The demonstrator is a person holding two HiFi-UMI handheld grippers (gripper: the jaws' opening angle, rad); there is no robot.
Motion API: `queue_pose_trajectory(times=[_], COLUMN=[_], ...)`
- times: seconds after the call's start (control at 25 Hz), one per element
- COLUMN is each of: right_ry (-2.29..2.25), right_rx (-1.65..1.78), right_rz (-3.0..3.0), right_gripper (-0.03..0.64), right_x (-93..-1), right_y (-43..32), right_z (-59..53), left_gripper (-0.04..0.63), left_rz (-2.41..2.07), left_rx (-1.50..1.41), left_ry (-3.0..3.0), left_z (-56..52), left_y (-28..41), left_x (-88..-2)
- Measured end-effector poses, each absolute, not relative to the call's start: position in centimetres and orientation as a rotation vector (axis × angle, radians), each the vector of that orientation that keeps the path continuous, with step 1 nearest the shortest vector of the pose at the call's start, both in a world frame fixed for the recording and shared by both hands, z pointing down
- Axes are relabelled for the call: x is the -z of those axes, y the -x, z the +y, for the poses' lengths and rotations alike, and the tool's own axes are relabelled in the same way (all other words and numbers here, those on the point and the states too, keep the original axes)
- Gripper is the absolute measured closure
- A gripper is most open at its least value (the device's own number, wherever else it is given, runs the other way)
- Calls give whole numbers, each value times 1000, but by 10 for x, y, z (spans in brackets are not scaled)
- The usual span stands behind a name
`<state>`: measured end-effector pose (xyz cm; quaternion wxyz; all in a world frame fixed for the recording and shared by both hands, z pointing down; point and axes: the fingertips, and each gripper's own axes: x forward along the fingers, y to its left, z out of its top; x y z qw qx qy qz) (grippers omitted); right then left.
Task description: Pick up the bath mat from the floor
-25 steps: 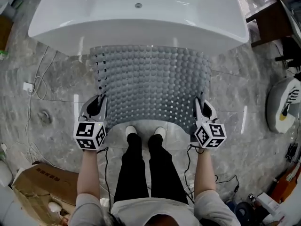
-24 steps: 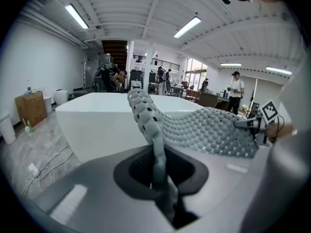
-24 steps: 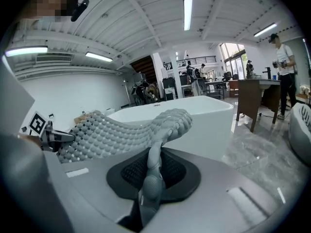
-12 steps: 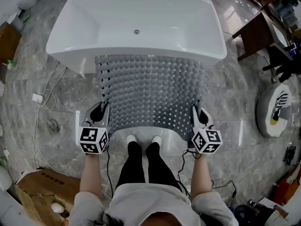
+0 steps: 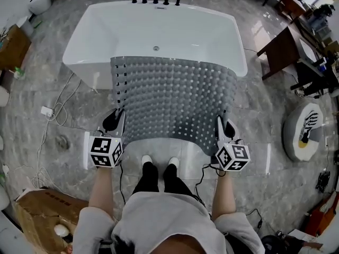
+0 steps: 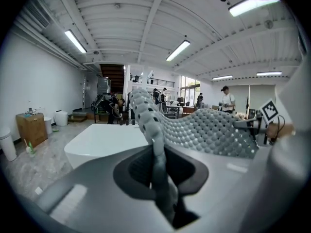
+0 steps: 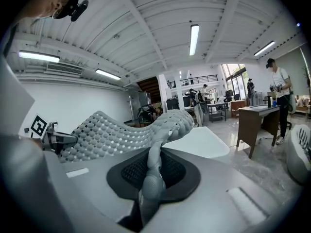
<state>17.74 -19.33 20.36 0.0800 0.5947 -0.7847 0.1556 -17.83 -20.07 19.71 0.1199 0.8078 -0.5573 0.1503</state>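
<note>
The left gripper (image 5: 114,120) pinches the near left edge of the grey bath mat (image 5: 175,94), jaws pressed onto the knobbly rubber. The right gripper (image 5: 224,127) clamps the near right edge the same way. The mat spreads between them, raised above the marble floor (image 5: 53,105). Its far edge overlaps the near rim of the white bathtub (image 5: 153,30). The person's shoes (image 5: 146,160) stand just beneath its sagging near edge.

No text, label or number is legible here.
</note>
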Motion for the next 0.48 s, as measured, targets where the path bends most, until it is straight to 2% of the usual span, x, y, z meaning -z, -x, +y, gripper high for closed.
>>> queue_pose_trajectory(times=[0.48], right_ry=[-1796], right_rx=[-324], right_rz=[-2413], right_gripper=[584], right_x=[-136], right_y=[-182], right_z=[-174], left_gripper=[549], left_rz=[-1718], left_rx=[-327], left_ry=[-2409], left_z=[-175], left_y=[175], left_x=[-133])
